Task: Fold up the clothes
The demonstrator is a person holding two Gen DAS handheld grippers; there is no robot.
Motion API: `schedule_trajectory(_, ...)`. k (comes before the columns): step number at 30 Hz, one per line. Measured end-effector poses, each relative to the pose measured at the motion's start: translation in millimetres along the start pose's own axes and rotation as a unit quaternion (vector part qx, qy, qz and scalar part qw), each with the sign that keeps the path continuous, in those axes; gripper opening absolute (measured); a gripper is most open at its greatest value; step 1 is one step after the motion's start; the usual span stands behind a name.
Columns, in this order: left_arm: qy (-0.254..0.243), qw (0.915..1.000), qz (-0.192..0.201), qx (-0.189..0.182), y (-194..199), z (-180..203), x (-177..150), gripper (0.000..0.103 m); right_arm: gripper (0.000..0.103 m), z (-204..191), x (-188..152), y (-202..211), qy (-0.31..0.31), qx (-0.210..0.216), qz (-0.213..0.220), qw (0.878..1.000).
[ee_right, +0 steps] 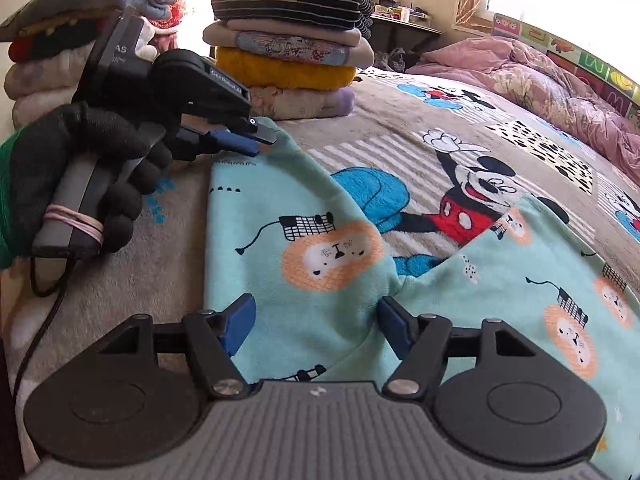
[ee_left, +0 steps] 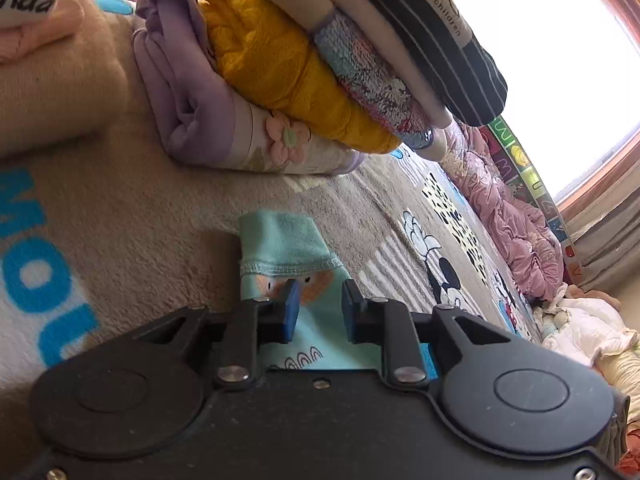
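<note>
Teal children's trousers with orange lion prints lie flat on the Mickey Mouse blanket, legs spread apart toward the far side. My left gripper, held by a black-gloved hand, sits at the cuff of the left leg. In the left wrist view its jaws stand a little apart over the teal cuff, which curls up just beyond the blue pads. My right gripper hovers wide open over the trousers near the crotch, with nothing pinched.
A stack of folded clothes stands behind the cuff, with a striped dark garment on top. A second pile sits at the far left. A pink duvet is bunched at the right by the window.
</note>
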State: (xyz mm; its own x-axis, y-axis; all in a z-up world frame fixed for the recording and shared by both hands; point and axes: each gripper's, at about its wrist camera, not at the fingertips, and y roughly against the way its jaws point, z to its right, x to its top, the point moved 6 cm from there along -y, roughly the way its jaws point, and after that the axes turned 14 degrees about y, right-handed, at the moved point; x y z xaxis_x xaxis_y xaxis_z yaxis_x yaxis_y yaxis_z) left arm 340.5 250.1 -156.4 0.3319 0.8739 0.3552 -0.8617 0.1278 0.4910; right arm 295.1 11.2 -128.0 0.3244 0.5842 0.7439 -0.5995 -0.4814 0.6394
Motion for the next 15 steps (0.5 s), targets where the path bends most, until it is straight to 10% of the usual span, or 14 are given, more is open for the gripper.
schedule_trajectory(4, 0.005, 0.9999, -0.001, -0.016, 4, -1, -3, 0.037, 0.068, 25, 2, 3, -0.062, -0.059, 0.023, 0.996)
schedule_trajectory(7, 0.007, 0.9997, -0.005, -0.022, 5, 0, -7, 0.04, 0.073, 14, -6, -18, -0.042, -0.006, -0.007, 0.999)
schedule_trajectory(15, 0.006, 0.9995, -0.012, -0.029, 4, 4, -9, 0.041, 0.076, -3, -4, 22, -0.023, -0.052, 0.03, 0.998)
